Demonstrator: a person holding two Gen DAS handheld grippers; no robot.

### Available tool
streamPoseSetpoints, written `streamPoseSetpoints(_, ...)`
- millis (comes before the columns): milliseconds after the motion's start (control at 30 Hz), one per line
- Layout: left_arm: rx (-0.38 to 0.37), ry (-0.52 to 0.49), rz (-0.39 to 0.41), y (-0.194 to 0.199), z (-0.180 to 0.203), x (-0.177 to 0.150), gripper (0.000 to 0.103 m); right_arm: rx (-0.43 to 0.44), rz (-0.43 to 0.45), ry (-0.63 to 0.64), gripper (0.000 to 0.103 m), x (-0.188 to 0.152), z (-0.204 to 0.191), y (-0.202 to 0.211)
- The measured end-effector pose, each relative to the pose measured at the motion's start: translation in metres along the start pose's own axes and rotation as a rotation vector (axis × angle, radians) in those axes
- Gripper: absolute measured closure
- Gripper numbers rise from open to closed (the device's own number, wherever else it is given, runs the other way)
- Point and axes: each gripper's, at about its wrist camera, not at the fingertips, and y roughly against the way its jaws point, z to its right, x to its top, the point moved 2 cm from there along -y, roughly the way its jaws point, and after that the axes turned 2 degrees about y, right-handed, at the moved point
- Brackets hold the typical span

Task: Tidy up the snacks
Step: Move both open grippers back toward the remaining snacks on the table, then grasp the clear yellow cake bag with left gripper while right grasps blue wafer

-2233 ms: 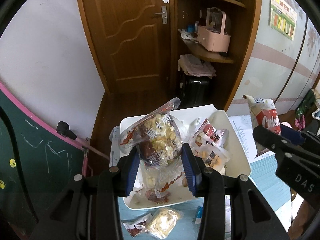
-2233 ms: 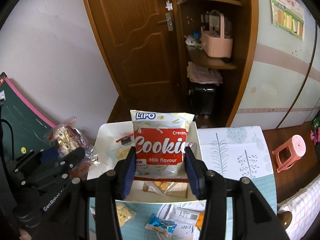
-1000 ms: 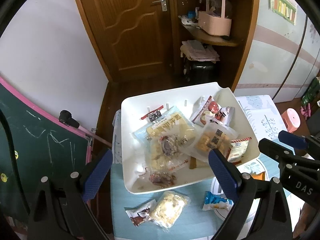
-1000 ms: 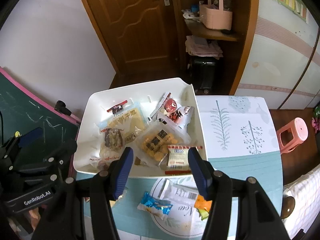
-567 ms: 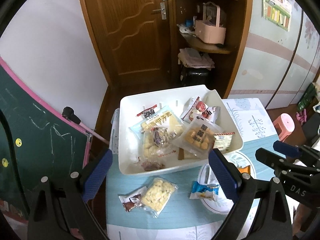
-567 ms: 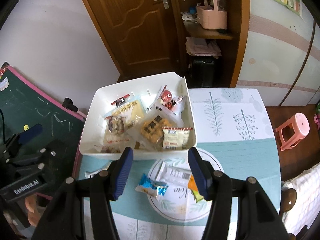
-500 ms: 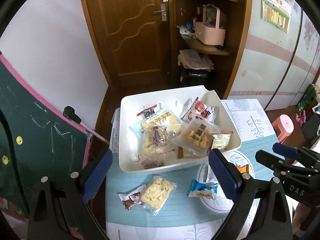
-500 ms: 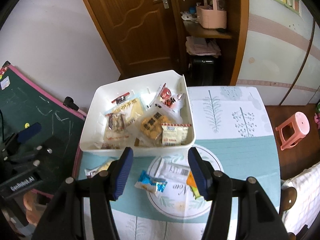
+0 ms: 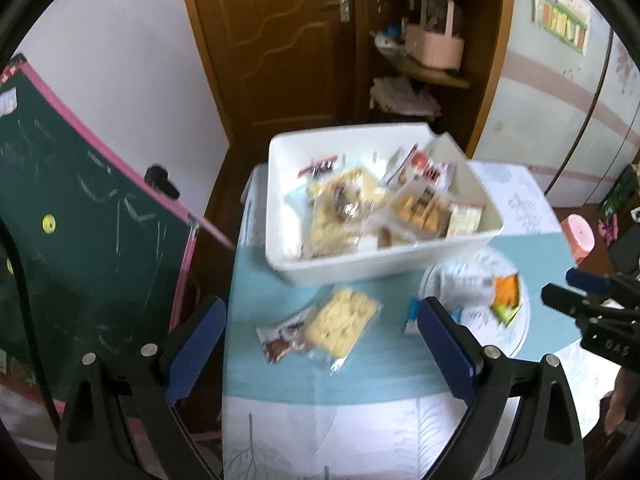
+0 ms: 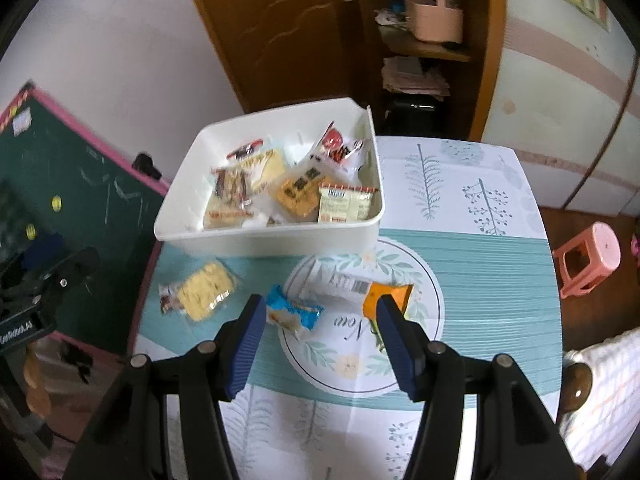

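A white bin (image 9: 384,270) (image 10: 272,244) at the table's far left holds several snack packs. On the cloth in front of it lie a yellow cracker pack (image 9: 340,322) (image 10: 204,290), a small brown packet (image 9: 280,338), a blue wrapper (image 10: 292,314), a white barcode pack (image 10: 340,282) and an orange pack (image 10: 388,298) (image 9: 506,288). My left gripper (image 9: 320,338) hangs open and empty above the yellow cracker pack. My right gripper (image 10: 322,330) is open and empty, over the blue wrapper and orange pack.
A green chalkboard with a pink frame (image 9: 92,220) leans at the table's left edge. A pink stool (image 10: 588,260) stands on the floor to the right. Behind the table are a wooden door (image 9: 276,40) and corner shelves (image 9: 424,68).
Both grippers have let go of their snack packs into the bin. They then drew back toward the table's near side, so the loose packs now lie between their fingers.
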Motion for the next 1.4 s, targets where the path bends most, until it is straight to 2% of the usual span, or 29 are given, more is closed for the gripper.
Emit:
streamPoseSetpoints(167,-0.004,-0.006,-0.053,-0.023,-0.008,-0.022,0.007,0.010,-0.018,0.087,0.045,-0.015,-0.014,-0.017)
streamPoseSetpoints(300,-0.008,-0.049,-0.092,-0.046,-0.009,-0.032,0.007,0.015,-0.028,0.144,0.045,-0.025,-0.023,-0.035)
streamPoseSetpoints(433,-0.043,-0.101,-0.143,-0.075,-0.007,-0.039,0.007,0.027,-0.051,0.199,0.045,-0.032,-0.029,-0.057)
streamPoseSetpoints(700,-0.078,-0.230,-0.223,-0.130,0.008,-0.044,0.007,0.024,-0.087,0.318,0.045,-0.034,-0.043,-0.104)
streamPoseSetpoints(967,-0.101,-0.315,-0.302,-0.177,0.021,-0.044,0.007,-0.031,-0.139,0.439,0.045,-0.039,-0.057,-0.152)
streamPoseSetpoints(1033,-0.108,-0.317,-0.317,-0.184,0.021,-0.044,0.010,-0.032,-0.151,0.444,0.045,-0.041,-0.058,-0.159)
streamPoseSetpoints(1133,-0.125,-0.308,-0.344,-0.195,0.021,-0.044,0.027,-0.025,-0.166,0.452,0.046,-0.043,-0.060,-0.168)
streamPoseSetpoints(1167,-0.133,-0.302,-0.355,-0.198,0.022,-0.045,0.036,-0.021,-0.170,0.449,0.049,-0.044,-0.059,-0.169)
streamPoseSetpoints(1267,-0.142,-0.293,-0.355,-0.201,0.023,-0.046,0.041,0.009,-0.163,0.430,0.058,-0.045,-0.058,-0.169)
streamPoseSetpoints(1333,-0.142,-0.290,-0.346,-0.201,0.024,-0.046,0.046,0.012,-0.158,0.428,0.061,-0.046,-0.060,-0.168)
streamPoseSetpoints(1400,-0.136,-0.280,-0.336,-0.200,0.024,-0.046,0.047,0.017,-0.156,0.427,0.065,-0.047,-0.061,-0.167)
